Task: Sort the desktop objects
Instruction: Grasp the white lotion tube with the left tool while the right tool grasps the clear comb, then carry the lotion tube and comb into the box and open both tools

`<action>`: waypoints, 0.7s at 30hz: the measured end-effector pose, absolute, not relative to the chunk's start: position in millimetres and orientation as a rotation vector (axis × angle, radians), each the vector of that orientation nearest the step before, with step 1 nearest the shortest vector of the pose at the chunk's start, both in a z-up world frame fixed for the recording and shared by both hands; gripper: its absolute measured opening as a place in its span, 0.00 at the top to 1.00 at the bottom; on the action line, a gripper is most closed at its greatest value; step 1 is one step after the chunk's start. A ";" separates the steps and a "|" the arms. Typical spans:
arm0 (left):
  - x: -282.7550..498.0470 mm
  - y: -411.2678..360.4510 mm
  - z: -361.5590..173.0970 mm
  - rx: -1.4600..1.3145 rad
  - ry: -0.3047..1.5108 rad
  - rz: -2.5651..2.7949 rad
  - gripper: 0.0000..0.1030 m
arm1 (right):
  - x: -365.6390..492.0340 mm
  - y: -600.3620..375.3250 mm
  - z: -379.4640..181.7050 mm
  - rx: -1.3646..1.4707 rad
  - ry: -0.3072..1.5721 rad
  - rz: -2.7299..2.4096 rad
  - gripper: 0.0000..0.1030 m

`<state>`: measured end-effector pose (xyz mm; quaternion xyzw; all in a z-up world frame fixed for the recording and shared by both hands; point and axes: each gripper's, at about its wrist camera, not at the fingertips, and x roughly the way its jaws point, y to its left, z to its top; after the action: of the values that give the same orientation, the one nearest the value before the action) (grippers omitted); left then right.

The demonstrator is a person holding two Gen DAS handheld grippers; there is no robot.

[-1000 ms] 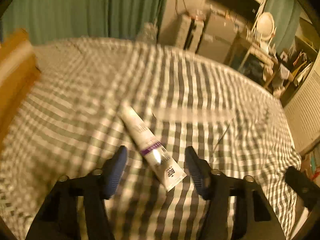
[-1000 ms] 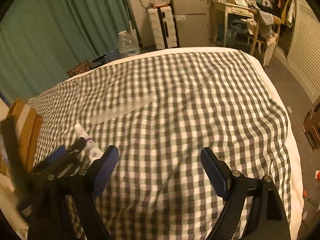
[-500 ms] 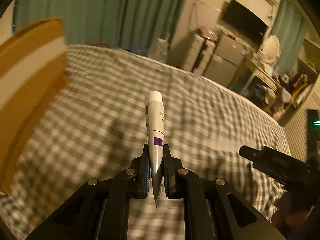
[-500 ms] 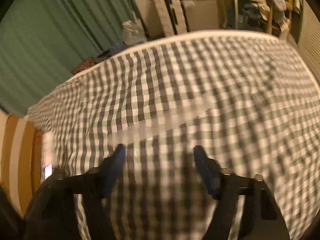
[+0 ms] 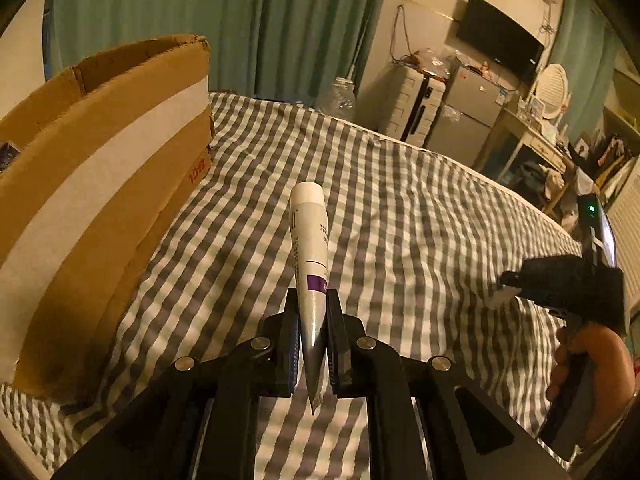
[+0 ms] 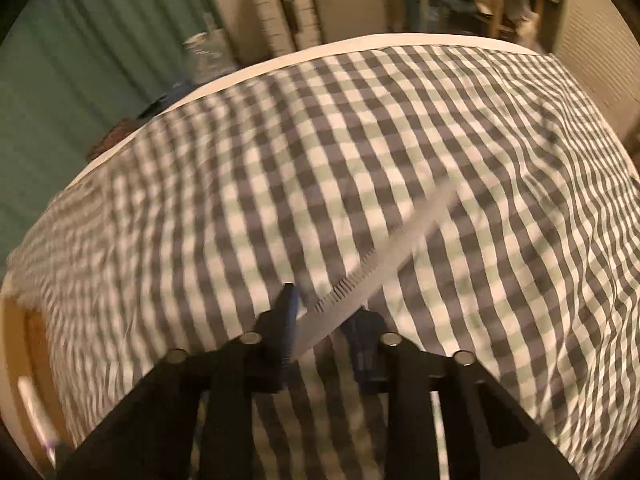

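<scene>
My left gripper (image 5: 313, 336) is shut on the flat crimped end of a white tube (image 5: 310, 240) with a purple band. The tube sticks forward, lifted above the checked cloth (image 5: 400, 208), just right of the cardboard box (image 5: 100, 168). In the right wrist view a pale comb (image 6: 400, 244) lies slantwise on the cloth with its near end between the jaws of my right gripper (image 6: 326, 320). Those jaws are closing and both blue pads meet the comb's edges. The left wrist view shows the right gripper (image 5: 506, 286) low over the cloth at the far right, held by a hand (image 5: 592, 356).
The open cardboard box with a white tape stripe stands on the cloth's left side; its edge (image 6: 20, 360) also shows at the right wrist view's lower left. Beyond the table are green curtains (image 5: 240, 20), suitcases (image 5: 412, 104), a small fridge (image 5: 468, 112) and a cluttered desk (image 5: 532, 148).
The left gripper shut on the tube, lifted it and carried it toward the box. The right gripper came down over the comb and its wide jaws narrowed onto the comb's near end.
</scene>
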<state>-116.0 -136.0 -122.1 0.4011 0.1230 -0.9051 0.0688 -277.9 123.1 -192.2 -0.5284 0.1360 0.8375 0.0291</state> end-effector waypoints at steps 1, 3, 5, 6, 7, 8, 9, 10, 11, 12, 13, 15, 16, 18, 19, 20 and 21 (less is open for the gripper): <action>-111.9 -135.2 -120.7 1.211 0.357 -2.732 0.90 | -266.4 128.0 -190.3 -1.656 0.435 2.602 0.93; -106.0 -133.3 -119.2 1.212 0.329 -2.741 0.90 | -244.5 135.3 -186.6 -1.694 0.493 2.640 0.97; -98.4 -132.4 -117.9 1.220 0.330 -2.746 0.90 | -217.2 136.6 -180.0 -1.729 0.488 2.688 0.97; -94.8 -132.6 -117.4 1.224 0.338 -2.747 0.90 | -200.1 135.5 -174.7 -1.733 0.465 2.724 0.97; -91.6 -132.6 -116.8 1.226 0.349 -2.751 0.90 | -189.6 132.3 -169.2 -1.734 0.441 2.744 0.97; -88.6 -132.3 -116.5 1.233 0.357 -2.753 0.90 | -177.5 131.9 -164.4 -1.746 0.436 2.766 0.97; -85.6 -131.5 -116.2 1.241 0.352 -2.749 0.90 | -166.8 132.1 -161.1 -1.762 0.439 2.785 0.97; -82.8 -131.1 -116.2 1.254 0.351 -2.745 0.90 | -156.0 129.9 -158.8 -1.782 0.428 2.790 0.97; -81.4 -130.8 -115.5 1.269 0.358 -2.743 0.90 | -141.8 127.3 -155.5 -1.797 0.415 2.799 0.97; -78.6 -130.7 -114.5 1.280 0.365 -2.740 0.90 | -129.5 125.9 -155.5 -1.803 0.418 2.814 0.97; -75.2 -129.7 -113.0 1.286 0.368 -2.741 0.90 | -117.4 123.3 -151.9 -1.810 0.422 2.830 0.97; -68.9 -127.7 -106.9 1.299 0.370 -2.752 0.90 | -102.3 117.8 -147.2 -1.842 0.418 2.837 0.97; -66.3 -126.6 -103.8 1.307 0.369 -2.753 0.90 | -94.5 114.1 -143.7 -1.850 0.421 2.843 0.97; -61.5 -126.5 -91.8 1.300 0.382 -2.763 0.90 | -92.1 104.5 -130.2 -1.867 0.445 2.865 0.97; -58.4 -127.5 -81.4 1.274 0.385 -2.772 0.90 | -89.9 98.9 -120.0 -1.868 0.453 2.884 0.97; -54.4 -131.8 -64.5 1.217 0.386 -2.789 0.90 | -87.2 89.4 -106.7 -1.871 0.447 2.918 0.97; -53.0 -136.2 -52.1 1.177 0.390 -2.796 0.90 | -85.4 81.5 -98.2 -1.872 0.438 2.942 0.97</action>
<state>-53.0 -136.2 -52.1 0.3845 0.1275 -0.9133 0.0416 -85.4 81.5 -98.2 -0.5235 0.1225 0.8226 -0.1852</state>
